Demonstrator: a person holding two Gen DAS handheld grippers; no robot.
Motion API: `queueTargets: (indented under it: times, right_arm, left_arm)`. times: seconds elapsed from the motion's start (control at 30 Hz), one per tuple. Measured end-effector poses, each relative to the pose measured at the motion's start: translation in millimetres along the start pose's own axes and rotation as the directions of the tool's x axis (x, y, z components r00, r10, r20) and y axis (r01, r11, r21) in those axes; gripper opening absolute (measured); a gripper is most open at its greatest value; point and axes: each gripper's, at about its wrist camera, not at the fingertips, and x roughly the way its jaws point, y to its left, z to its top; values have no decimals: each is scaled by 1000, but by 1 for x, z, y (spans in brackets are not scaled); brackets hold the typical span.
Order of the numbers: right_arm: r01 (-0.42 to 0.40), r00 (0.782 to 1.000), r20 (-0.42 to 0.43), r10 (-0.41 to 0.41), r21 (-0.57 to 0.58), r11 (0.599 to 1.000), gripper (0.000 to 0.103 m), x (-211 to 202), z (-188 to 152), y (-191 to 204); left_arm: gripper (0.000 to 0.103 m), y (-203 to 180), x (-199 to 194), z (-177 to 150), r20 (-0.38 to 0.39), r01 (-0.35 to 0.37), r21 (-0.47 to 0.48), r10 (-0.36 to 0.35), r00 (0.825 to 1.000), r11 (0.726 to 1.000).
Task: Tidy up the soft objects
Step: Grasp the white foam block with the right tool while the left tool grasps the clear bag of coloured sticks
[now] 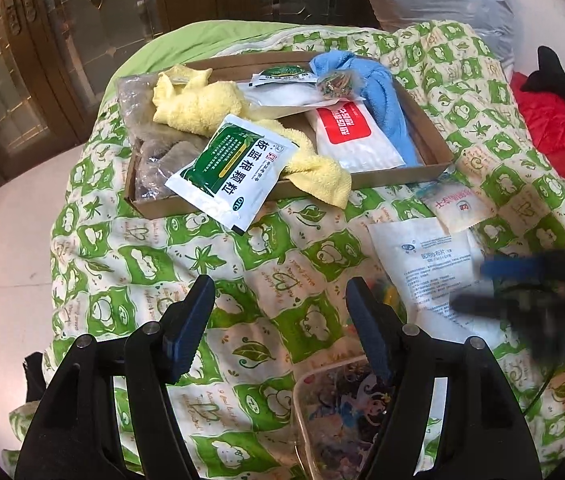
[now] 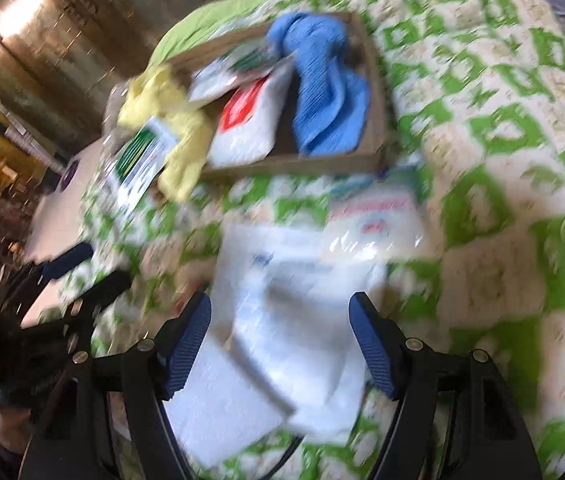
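Both grippers stand with jaws wide and nothing clamped. The right gripper (image 2: 280, 340) points steeply down over a white gauze packet (image 2: 294, 320), which lies flat on the green-patterned quilt (image 2: 482, 160) directly between and beyond its fingertips; the view is smeared, so whether the pads touch it cannot be told. A second, clear-wrapped packet (image 2: 374, 220) lies just ahead of the jaws, and the cardboard tray (image 2: 294, 164) — already holding a blue towel (image 2: 322, 92), a yellow towel (image 2: 186, 132) and several sachets — sits farther ahead still.

To do this pick well, the right jaws should likely settle so one finger slides under the packet's edge and pinch only that layer, not the quilt beneath, since thin film tends to slip or drag cloth with it.

The left gripper (image 1: 280, 316) hangs tilted down over bare quilt, with a clear plastic box (image 1: 334, 420) near its right finger — its jaws idle, well short of the tray.
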Motion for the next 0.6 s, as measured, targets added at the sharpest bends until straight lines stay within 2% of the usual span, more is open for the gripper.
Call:
queueTargets:
  times: [0.1,0.17,0.27,0.4,0.6]
  right_arm:
    - [-100,989,-110,94,-47,994,72,9,-19,12]
    - [-126,981,-159,111,-88,988,72,16,-29,21]
    - [-124,980,-175,98,-145,982,77,20,-37,29]
    - [-113,981,-176,84,-163,980,77,16,-38,32]
    - [-28,986,-166,-23,-296,955,81,15,-44,53]
  left_arm:
    - [69,-1,2,-1,-9,-4,0,4,1000,1000]
    - [69,-1,2,-1,-11,-4,3,4,1000,1000]
    - [69,-2,4,-1,-14,-3,5,3,1000,1000]
    - [69,-2,6,-2,-24,-5,7,6,1000,1000]
    - [69,-3,8,-2,-28,-5,10,5,1000,1000]
